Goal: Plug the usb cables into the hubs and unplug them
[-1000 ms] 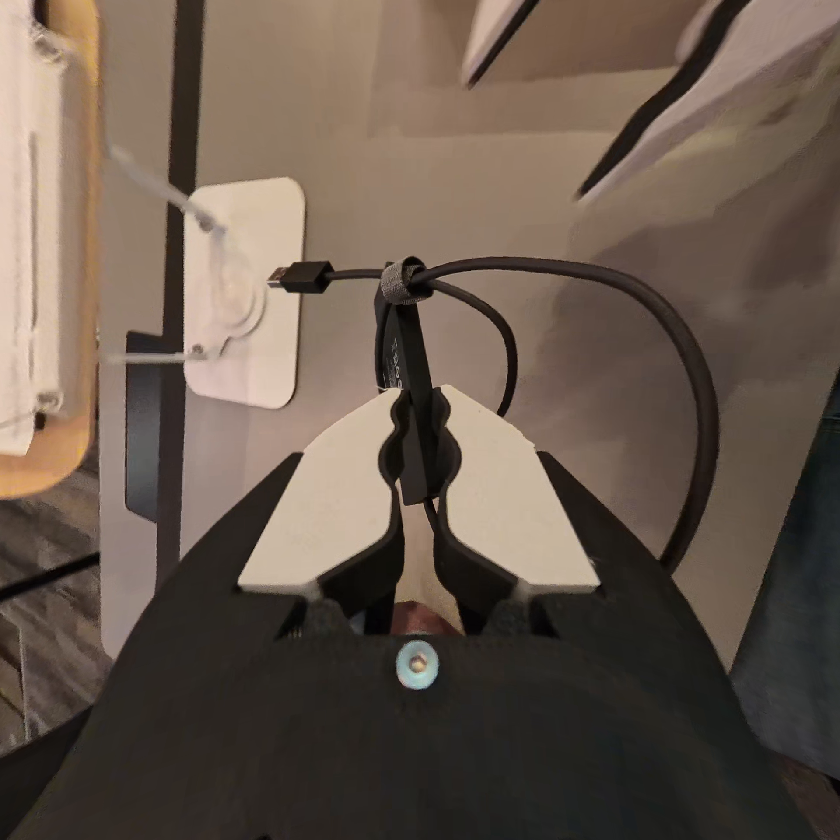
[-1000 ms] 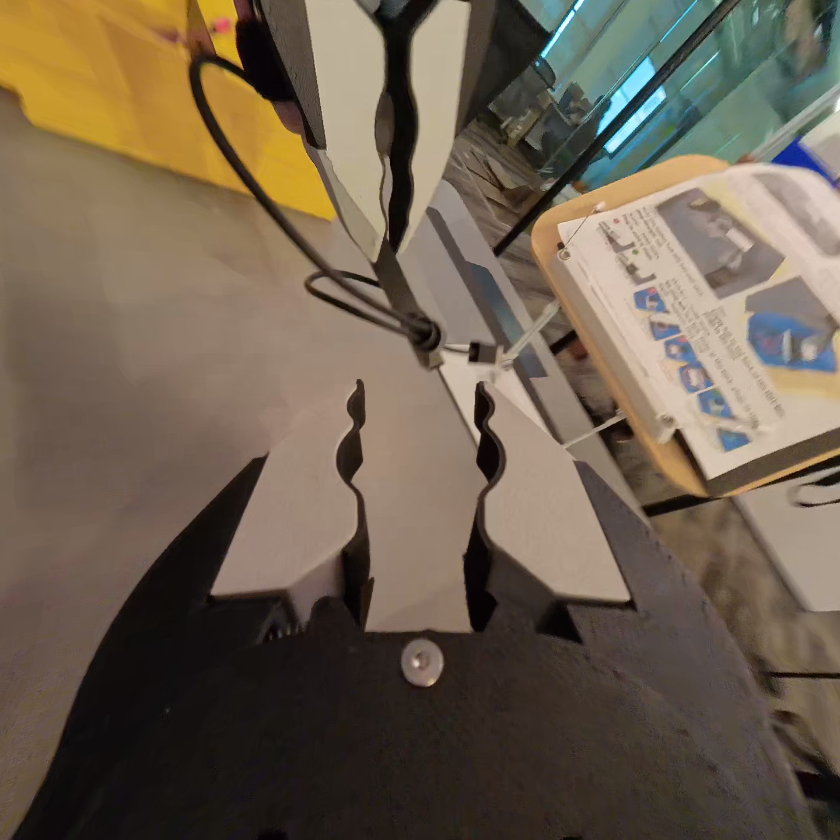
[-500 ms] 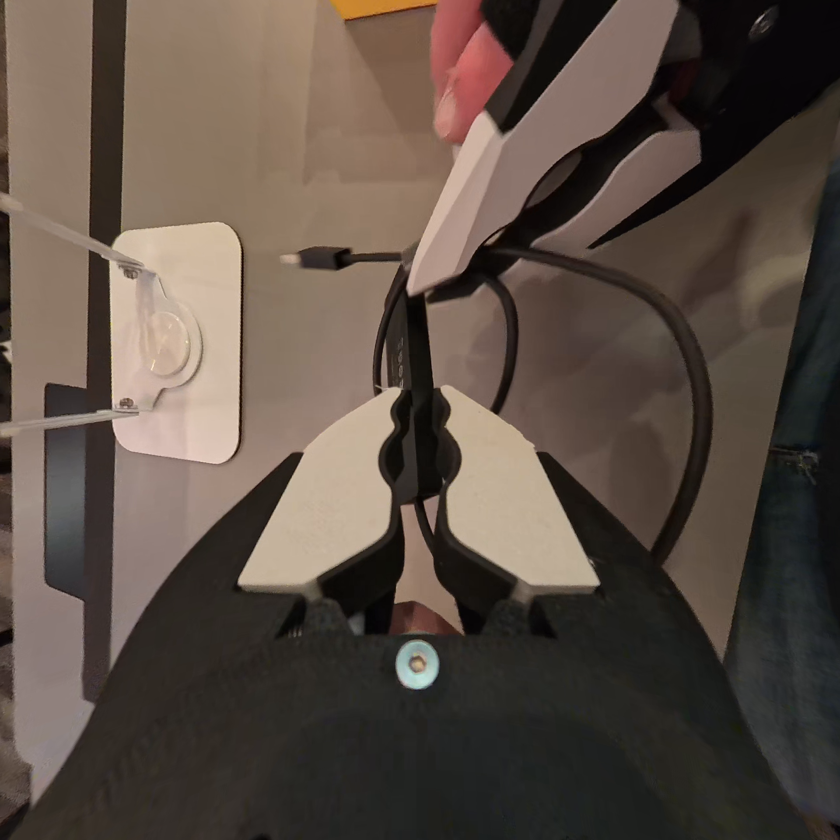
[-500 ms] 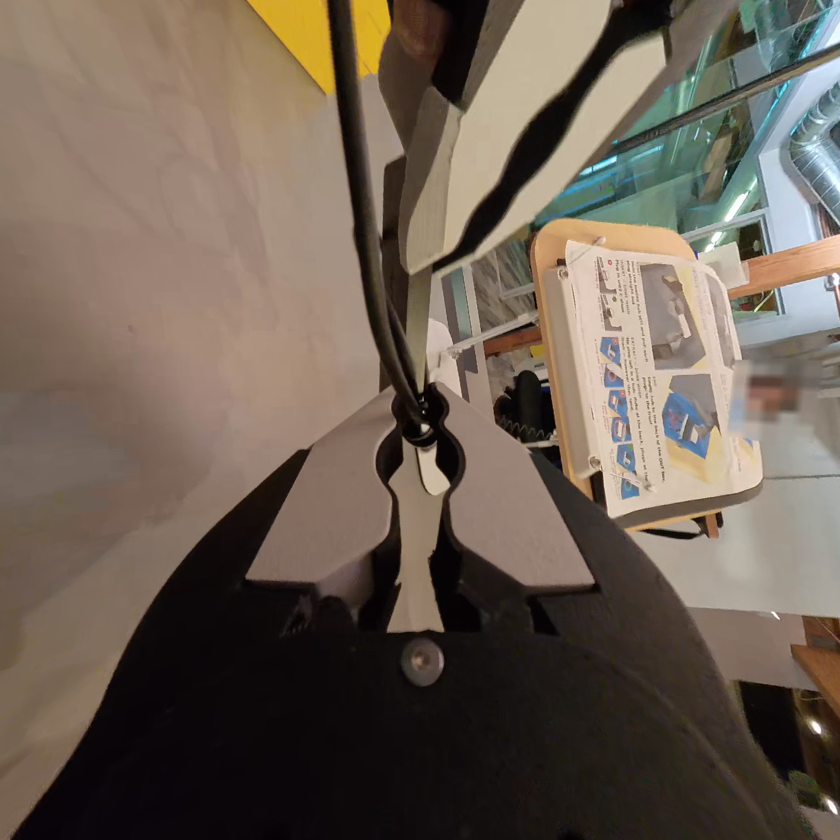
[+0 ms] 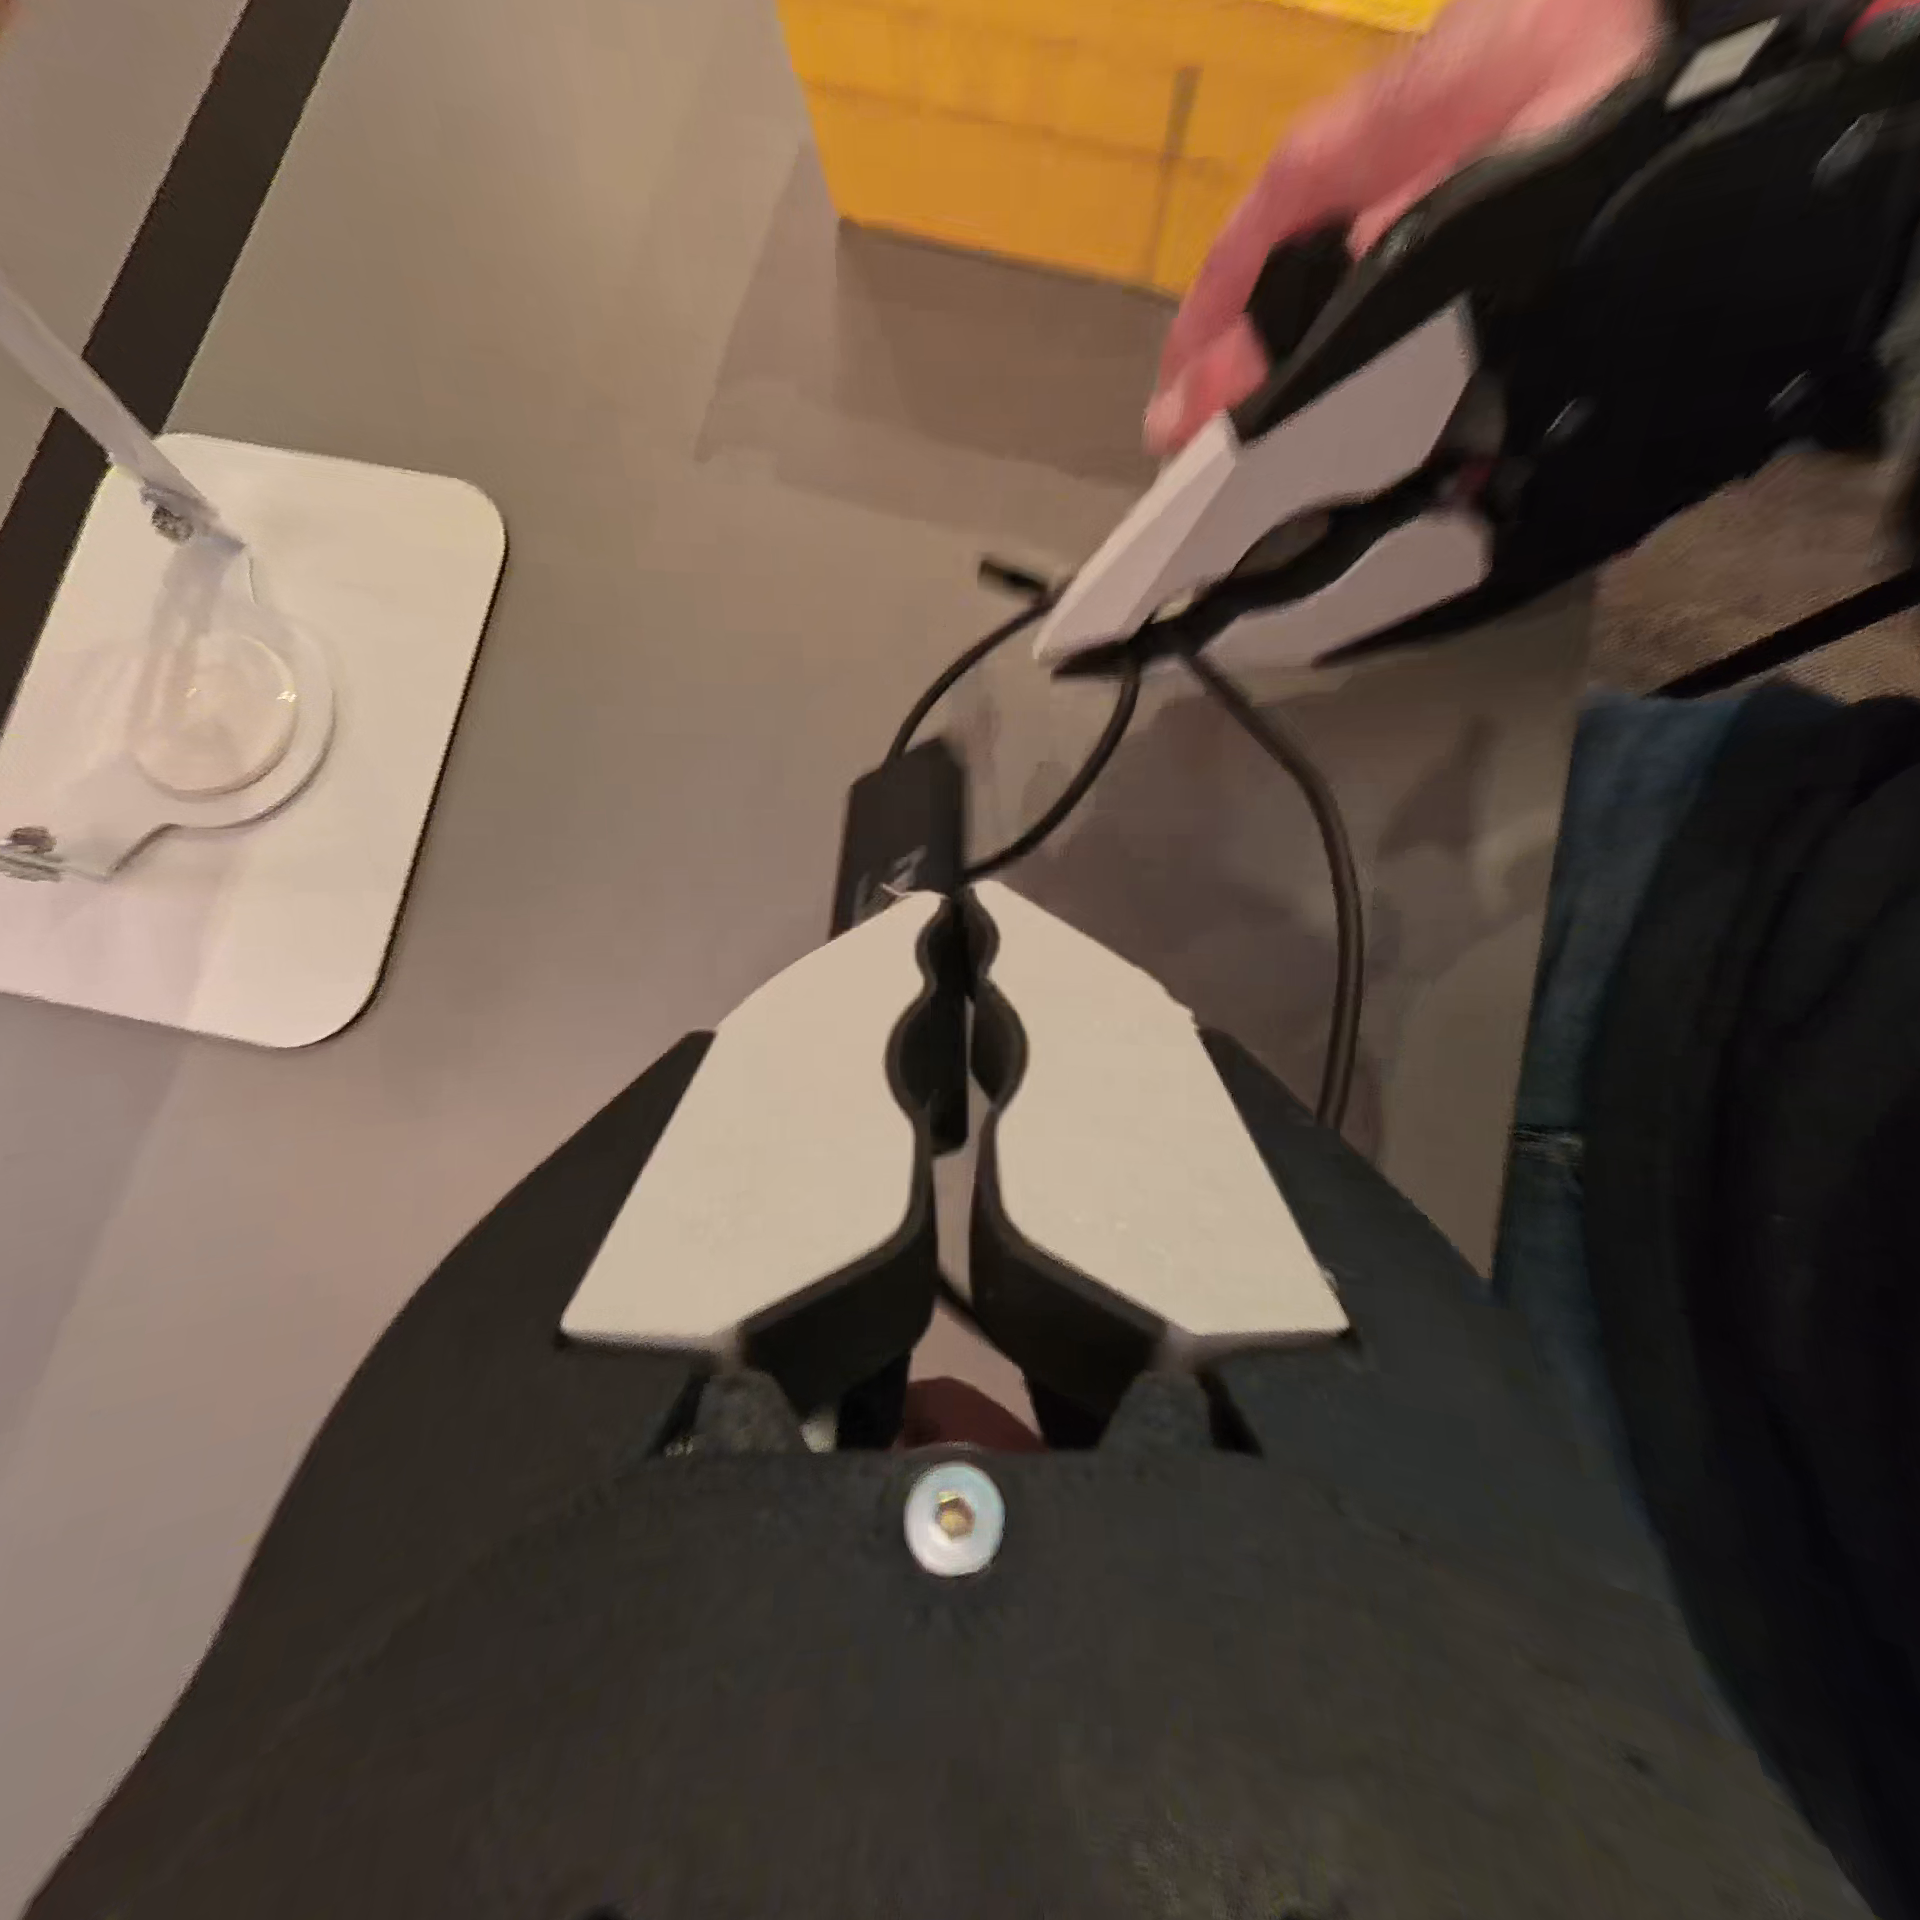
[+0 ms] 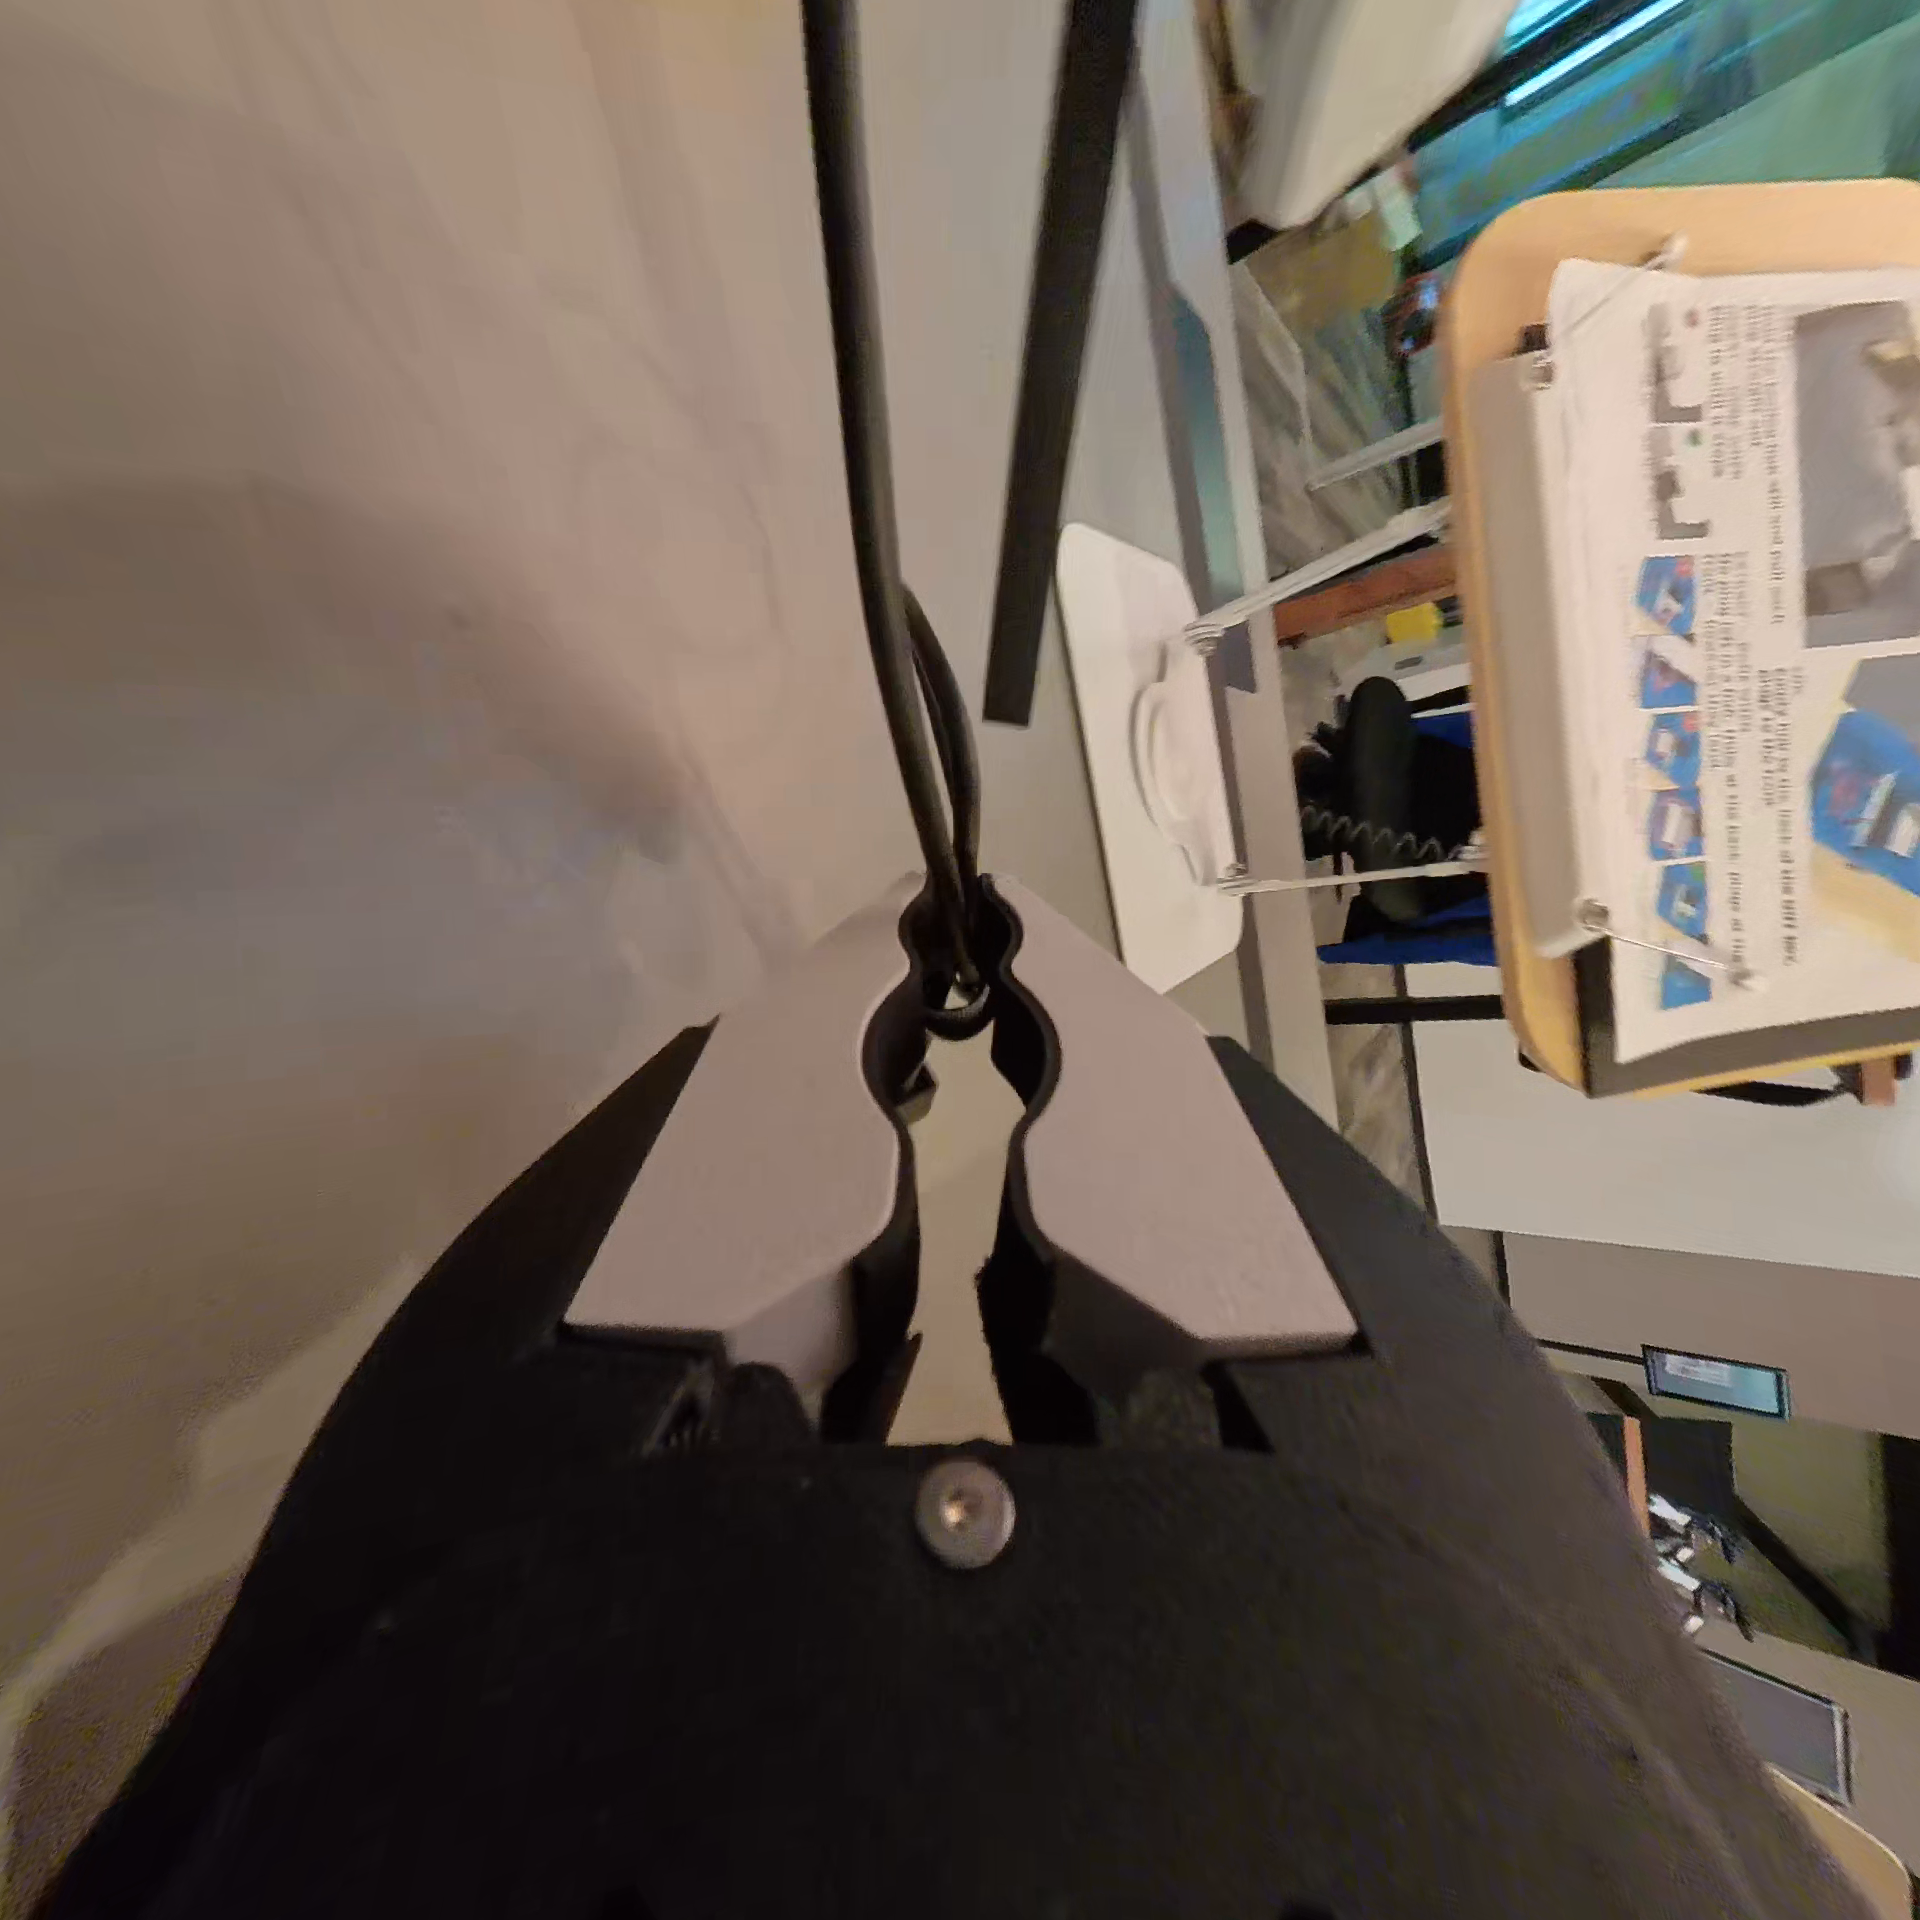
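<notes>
Grey desk (image 5: 623, 582) lies below both our grippers. Our left gripper (image 5: 954, 914) points forward and down, its fingers (image 5: 790, 1132) pressed together on the near end of the black hub (image 5: 902, 831), which is lifted over the desk. Our right gripper (image 5: 1081, 649) reaches in from the upper right, tilted down, a bare hand (image 5: 1382, 177) behind it. Its fingers (image 6: 758, 1132) are narrow, pinching the bundled black usb cable (image 6: 940, 769) that loops back to the hub. A white pad (image 5: 343, 727) sits well to the left.
</notes>
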Demonstrator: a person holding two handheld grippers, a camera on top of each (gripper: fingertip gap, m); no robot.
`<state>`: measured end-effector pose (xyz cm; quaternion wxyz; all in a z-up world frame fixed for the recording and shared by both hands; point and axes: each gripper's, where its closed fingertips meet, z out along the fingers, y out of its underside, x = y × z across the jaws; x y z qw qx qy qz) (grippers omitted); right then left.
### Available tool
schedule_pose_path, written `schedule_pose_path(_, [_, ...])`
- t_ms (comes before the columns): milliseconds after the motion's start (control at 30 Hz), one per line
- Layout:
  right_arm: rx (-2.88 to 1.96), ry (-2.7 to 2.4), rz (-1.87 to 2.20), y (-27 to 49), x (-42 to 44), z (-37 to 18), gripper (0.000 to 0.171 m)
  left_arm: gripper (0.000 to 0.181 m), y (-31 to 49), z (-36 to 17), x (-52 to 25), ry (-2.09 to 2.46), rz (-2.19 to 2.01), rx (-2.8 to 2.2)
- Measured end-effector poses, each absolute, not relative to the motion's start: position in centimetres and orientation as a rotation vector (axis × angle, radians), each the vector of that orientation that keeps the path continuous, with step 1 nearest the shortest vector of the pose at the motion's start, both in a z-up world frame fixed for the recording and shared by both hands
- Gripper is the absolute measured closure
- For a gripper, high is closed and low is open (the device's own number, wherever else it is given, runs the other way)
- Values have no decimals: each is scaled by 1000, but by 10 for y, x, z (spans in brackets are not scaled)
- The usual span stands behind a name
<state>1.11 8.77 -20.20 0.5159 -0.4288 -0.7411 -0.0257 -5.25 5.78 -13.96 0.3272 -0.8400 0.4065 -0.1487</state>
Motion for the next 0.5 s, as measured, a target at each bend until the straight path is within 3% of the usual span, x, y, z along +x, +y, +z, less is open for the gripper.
schedule_pose_path(133, [-1046,-1862,-67,80,8,-224,169,181,64,-135,-54,961,-467,-2187])
schedule_pose_path(367, [-1093,-1912,-23,73,9,-239,170,181,68,-191,-68,995,-164,-2339])
schedule_pose_path(433, [-1112,-1904,13,70,10,-239,171,163,74,-211,-68,972,-93,-2394])
schedule_pose_path(500, [-1120,-1891,30,68,10,-237,171,129,79,-233,-69,957,-1,-2450])
